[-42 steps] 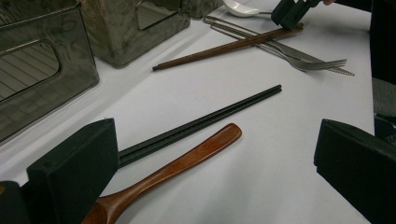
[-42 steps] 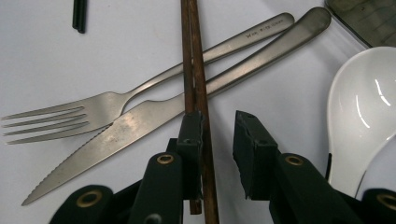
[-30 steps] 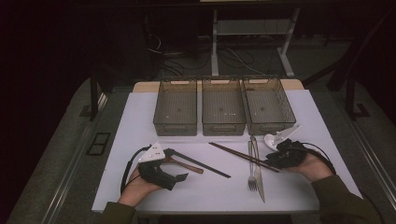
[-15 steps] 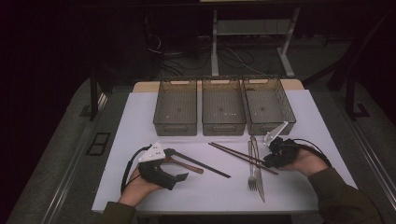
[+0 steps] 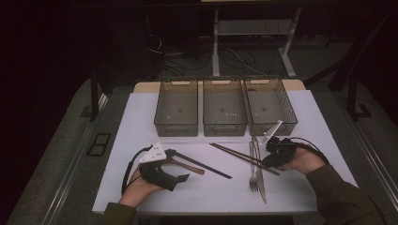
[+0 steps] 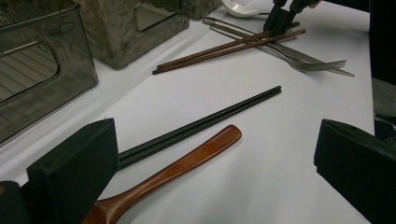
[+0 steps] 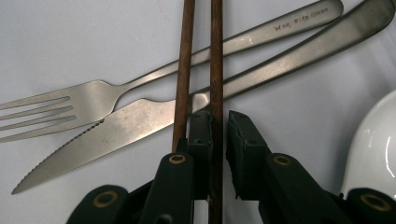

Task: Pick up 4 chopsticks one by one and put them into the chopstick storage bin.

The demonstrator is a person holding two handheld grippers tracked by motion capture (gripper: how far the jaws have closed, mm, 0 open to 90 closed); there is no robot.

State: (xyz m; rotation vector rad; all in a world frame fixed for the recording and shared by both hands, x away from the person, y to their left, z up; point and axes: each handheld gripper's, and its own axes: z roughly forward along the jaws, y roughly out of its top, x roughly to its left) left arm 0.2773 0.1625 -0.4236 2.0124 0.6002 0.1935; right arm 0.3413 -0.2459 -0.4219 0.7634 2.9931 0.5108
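A pair of brown chopsticks [image 5: 241, 157] lies slanted across a steel fork [image 5: 253, 166] and a knife [image 5: 261, 185]. My right gripper [image 5: 268, 161] is down on their right end. In the right gripper view its jaws [image 7: 219, 126] have just been closing around one brown chopstick [image 7: 215, 56]. The left pad touches it and a thin gap is left at the right pad. The other chopstick [image 7: 186, 56] lies outside the left jaw. My left gripper [image 5: 177, 165] stands wide open on the table, with black chopsticks [image 6: 201, 123] and a wooden spoon [image 6: 177, 165] lying between its jaws.
Three see-through bins [image 5: 224, 110] stand in a row at the back of the white mat [image 5: 141, 122]. A white ceramic spoon [image 7: 373, 149] lies right beside my right gripper. The fork [image 7: 93, 100] and the knife [image 7: 116, 130] lie under the brown chopsticks.
My right gripper has slid a little to the left onto the brown chopsticks and its jaws have narrowed. The left hand has kept still.
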